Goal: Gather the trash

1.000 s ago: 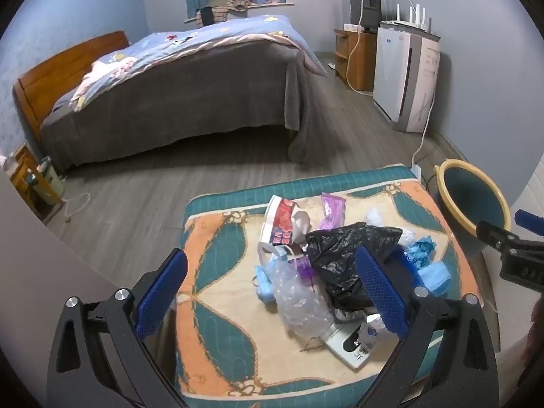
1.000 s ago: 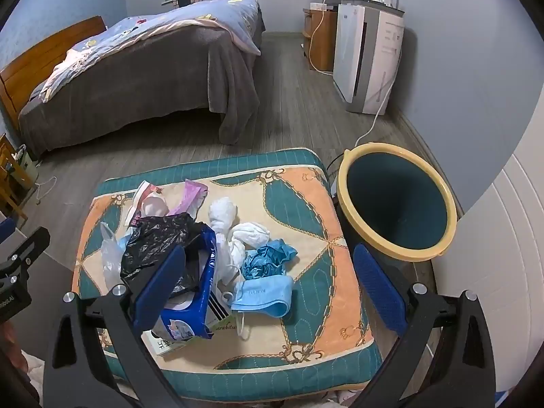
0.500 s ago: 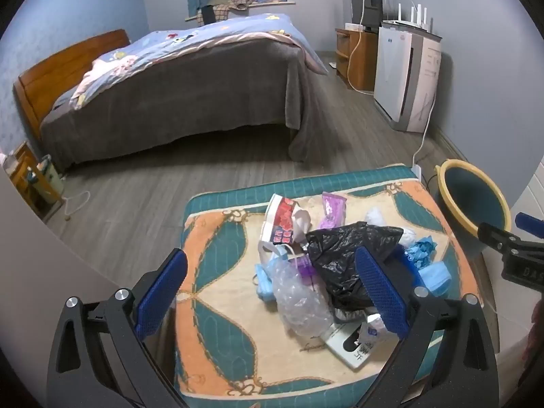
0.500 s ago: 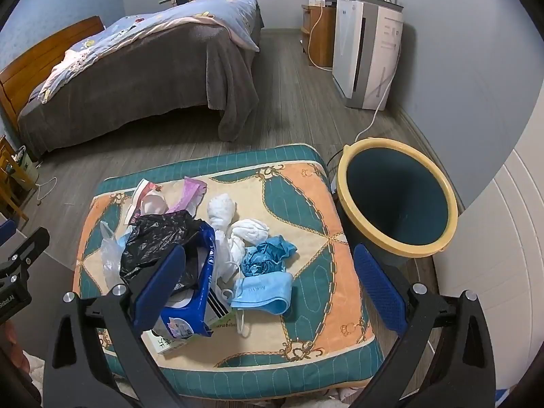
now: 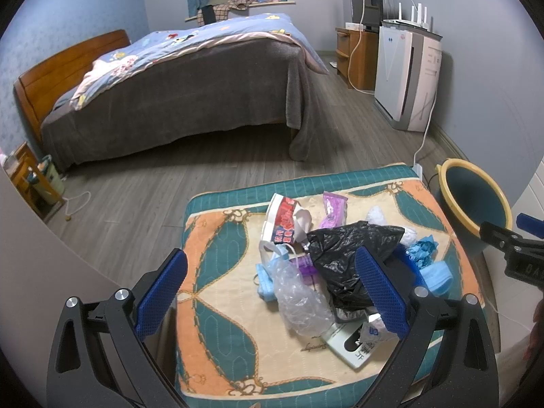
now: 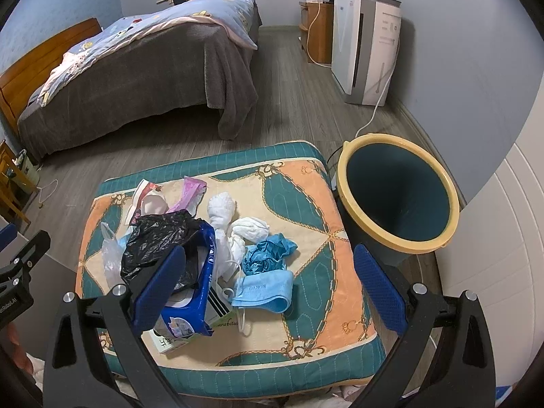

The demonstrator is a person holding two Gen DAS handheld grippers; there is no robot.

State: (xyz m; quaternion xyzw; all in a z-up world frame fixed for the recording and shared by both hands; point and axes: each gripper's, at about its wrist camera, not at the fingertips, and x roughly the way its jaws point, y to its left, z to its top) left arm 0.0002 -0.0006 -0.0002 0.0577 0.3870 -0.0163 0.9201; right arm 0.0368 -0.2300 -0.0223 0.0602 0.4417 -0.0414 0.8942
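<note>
A pile of trash lies on a patterned cushion [image 6: 316, 200]: a black plastic bag [image 6: 156, 241], a clear plastic bag [image 5: 299, 299], a blue face mask [image 6: 263, 289], crumpled blue paper [image 6: 268, 255], white tissues [image 6: 221, 210], a blue packet [image 6: 190, 309], a purple wrapper [image 5: 335, 204] and a red-and-white wrapper [image 5: 282, 221]. A teal bin with a yellow rim [image 6: 397, 197] stands right of the cushion. My left gripper [image 5: 272, 292] is open above the cushion's near side. My right gripper [image 6: 268, 289] is open above the face mask. Both are empty.
A bed with a grey cover [image 5: 176, 95] stands across the wooden floor. A white air purifier [image 6: 363, 47] and a wooden cabinet [image 5: 357, 57] line the right wall. A white cable [image 6: 377, 102] runs down toward the bin. A small wooden stand [image 5: 30, 180] is at far left.
The right gripper has drifted slightly forward and down over the cushion. The left gripper has barely moved. Both stay open and the trash has not moved.
</note>
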